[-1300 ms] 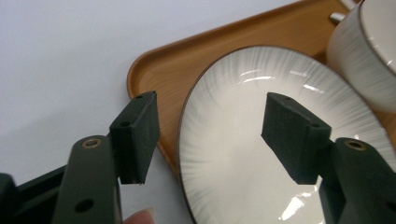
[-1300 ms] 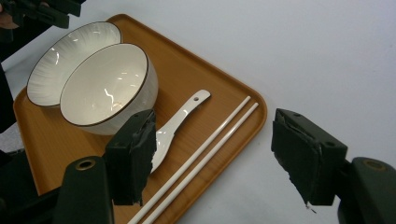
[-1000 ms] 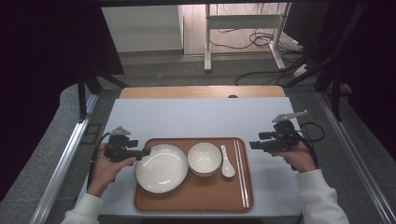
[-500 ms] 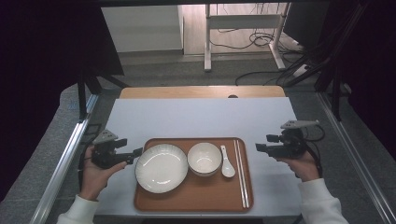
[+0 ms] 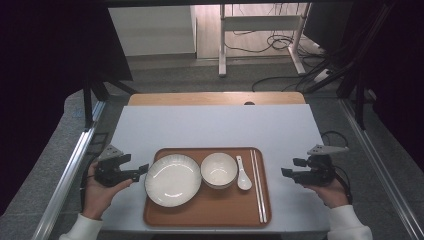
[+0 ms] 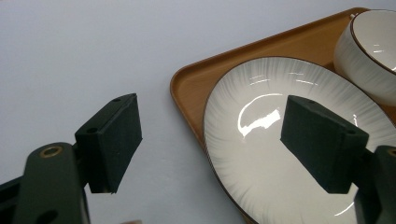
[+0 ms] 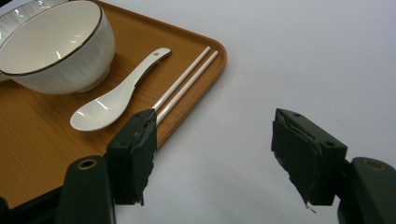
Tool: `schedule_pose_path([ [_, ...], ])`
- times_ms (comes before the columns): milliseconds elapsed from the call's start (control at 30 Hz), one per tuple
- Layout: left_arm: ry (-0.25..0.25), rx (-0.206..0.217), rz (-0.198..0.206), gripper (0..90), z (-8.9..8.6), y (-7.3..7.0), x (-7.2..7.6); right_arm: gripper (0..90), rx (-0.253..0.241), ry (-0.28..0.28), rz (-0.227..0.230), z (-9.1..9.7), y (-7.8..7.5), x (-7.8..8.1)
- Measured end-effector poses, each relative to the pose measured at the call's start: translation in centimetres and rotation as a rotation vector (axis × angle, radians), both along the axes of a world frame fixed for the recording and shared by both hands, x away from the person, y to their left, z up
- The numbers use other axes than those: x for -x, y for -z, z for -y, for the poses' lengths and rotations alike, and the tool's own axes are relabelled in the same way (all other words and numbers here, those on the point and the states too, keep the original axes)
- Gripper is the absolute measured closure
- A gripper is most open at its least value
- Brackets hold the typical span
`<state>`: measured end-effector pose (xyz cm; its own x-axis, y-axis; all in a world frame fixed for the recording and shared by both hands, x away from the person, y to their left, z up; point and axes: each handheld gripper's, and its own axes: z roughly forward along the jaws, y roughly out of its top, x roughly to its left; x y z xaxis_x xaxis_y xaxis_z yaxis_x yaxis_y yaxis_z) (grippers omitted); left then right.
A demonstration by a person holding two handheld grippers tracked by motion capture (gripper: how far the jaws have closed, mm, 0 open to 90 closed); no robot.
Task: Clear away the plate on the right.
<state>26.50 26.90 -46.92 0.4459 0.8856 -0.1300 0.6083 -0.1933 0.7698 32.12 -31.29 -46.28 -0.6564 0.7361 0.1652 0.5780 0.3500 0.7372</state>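
Observation:
A brown tray lies at the near middle of the pale table. On it stand a white ribbed plate, a white bowl, a white spoon and a pair of white chopsticks. My left gripper hovers just left of the tray, pointing at the plate. Its jaws are open, have just been opening, and nothing lies between them. My right gripper is to the right of the tray, open and empty, aimed at the tray's right edge by the chopsticks.
A wooden strip runs along the table's far edge. Metal frame rails flank both sides of the table. Bare tabletop stretches beyond the tray and on either side of it. Cables lie on the floor behind.
Both hands have drawn outward from the tray and nearer the table's front edge, the left to the left and the right to the right. The left jaws now stand wider.

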Motion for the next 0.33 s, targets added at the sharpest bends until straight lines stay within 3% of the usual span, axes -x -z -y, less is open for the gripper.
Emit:
schedule_pose_path([
  [333,0.002,0.012,0.005,18.3,0.32,-0.31,-0.44,29.5,-0.011,0.002,0.035,0.54,-0.58,0.23],
])
